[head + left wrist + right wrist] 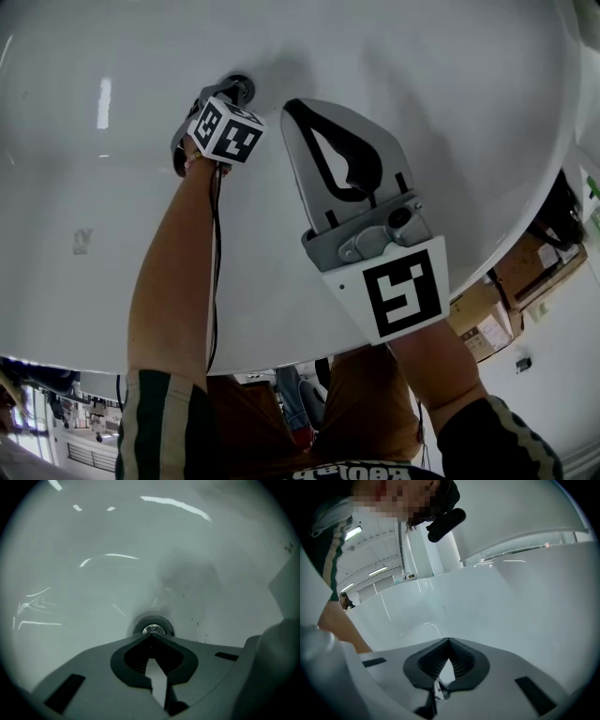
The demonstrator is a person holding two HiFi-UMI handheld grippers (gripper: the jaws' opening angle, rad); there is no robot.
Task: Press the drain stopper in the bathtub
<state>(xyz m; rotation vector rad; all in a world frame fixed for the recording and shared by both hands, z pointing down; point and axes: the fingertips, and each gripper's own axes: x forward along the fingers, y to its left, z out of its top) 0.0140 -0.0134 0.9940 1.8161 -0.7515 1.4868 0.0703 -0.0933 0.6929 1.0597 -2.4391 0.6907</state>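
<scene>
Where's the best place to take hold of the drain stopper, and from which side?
The drain stopper sits round and low in the bathtub floor, with little rim to pinch. Probably best met on its centre from straight above, by the left gripper, whose shut jaw tips point right at it.

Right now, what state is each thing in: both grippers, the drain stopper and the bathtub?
Drain stopper: seated in its drain; pressed or not, cannot tell.
Left gripper: shut, tips at the stopper's near edge.
Right gripper: shut, empty, away from the stopper.
Bathtub: no water visible.
</scene>
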